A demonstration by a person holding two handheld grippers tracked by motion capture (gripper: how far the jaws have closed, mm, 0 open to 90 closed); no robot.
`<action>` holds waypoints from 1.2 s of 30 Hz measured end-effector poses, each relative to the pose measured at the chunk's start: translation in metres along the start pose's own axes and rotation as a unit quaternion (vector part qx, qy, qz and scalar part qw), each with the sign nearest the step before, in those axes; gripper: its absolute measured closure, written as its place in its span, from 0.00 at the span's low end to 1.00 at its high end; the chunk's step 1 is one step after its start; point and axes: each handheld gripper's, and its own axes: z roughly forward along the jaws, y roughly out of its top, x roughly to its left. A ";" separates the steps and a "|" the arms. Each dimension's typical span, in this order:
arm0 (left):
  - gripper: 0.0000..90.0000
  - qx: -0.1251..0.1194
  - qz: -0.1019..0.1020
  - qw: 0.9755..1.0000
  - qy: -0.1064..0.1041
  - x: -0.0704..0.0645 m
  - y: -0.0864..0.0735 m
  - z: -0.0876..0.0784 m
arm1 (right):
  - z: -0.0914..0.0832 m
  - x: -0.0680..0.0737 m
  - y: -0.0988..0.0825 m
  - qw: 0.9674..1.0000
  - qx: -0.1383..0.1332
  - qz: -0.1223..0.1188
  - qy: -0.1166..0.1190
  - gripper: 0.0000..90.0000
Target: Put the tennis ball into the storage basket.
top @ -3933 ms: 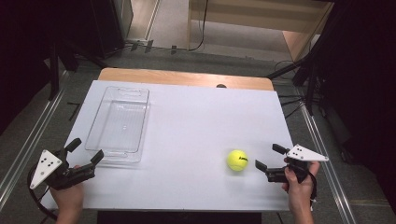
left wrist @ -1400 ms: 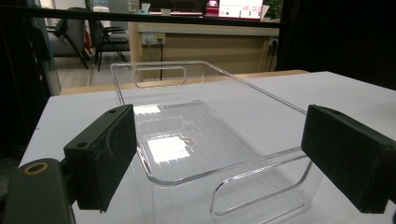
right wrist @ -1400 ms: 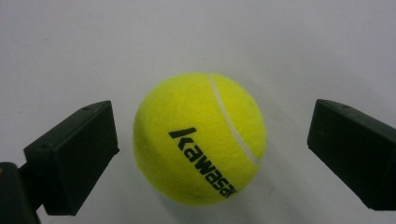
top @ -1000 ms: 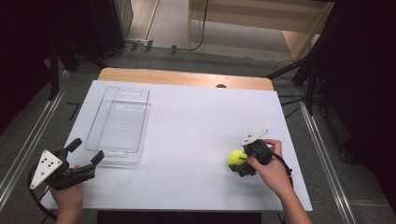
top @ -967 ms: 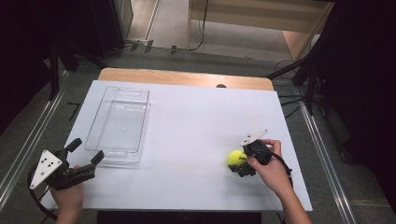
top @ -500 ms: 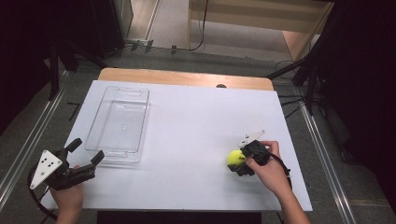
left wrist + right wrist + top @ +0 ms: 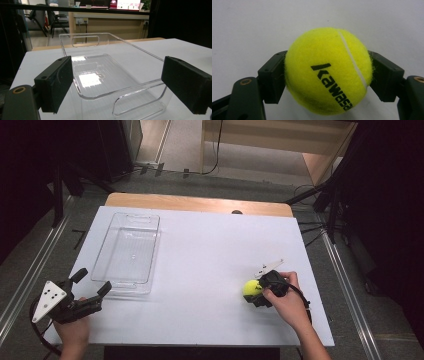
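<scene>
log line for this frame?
right hand-held gripper: shut on tennis ball | left hand-held gripper: open, at clear tray | tray: empty

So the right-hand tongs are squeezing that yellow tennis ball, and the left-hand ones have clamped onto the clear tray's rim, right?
Not quite. The right tongs do grip the tennis ball, but the left tongs are open, short of the clear tray and holding nothing, as the left gripper view shows.

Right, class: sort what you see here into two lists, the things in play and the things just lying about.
In play:
- tennis ball, clamped between the right gripper jaws
- clear plastic tray, empty, in front of the open left gripper

Lying about:
- black cables on the floor beside the white table
</scene>
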 end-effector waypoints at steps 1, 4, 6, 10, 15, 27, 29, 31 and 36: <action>0.12 0.000 0.000 1.000 -0.001 0.000 0.000 0.000 | 0.000 0.000 0.000 1.000 -0.002 -0.001 0.000 0.26; 0.12 0.000 -0.001 1.000 -0.001 0.000 0.000 0.000 | -0.002 0.000 0.001 1.000 -0.004 0.002 0.000 0.26; 0.12 -0.001 -0.001 1.000 -0.001 0.000 0.000 0.000 | -0.003 0.000 0.002 1.000 -0.007 0.003 -0.001 0.26; 0.12 -0.001 -0.001 1.000 -0.002 0.000 0.000 0.000 | -0.005 0.001 0.005 1.000 -0.009 0.000 0.003 0.26; 0.12 -0.001 -0.002 1.000 -0.002 0.000 0.000 0.000 | -0.007 0.001 0.010 1.000 -0.012 -0.003 0.007 0.26; 0.12 -0.001 -0.001 1.000 -0.002 0.000 0.000 0.000 | -0.012 0.004 0.024 1.000 -0.017 -0.013 0.014 0.26; 0.12 -0.001 -0.001 1.000 -0.002 0.000 0.000 0.000 | -0.012 0.004 0.027 1.000 -0.018 -0.017 0.014 0.26; 0.12 -0.001 0.000 1.000 -0.002 0.000 0.000 0.000 | -0.013 0.005 0.030 1.000 -0.020 -0.018 0.013 0.26; 0.12 -0.001 -0.001 1.000 -0.002 0.000 0.000 0.000 | -0.014 0.006 0.038 0.999 -0.022 -0.023 0.017 0.26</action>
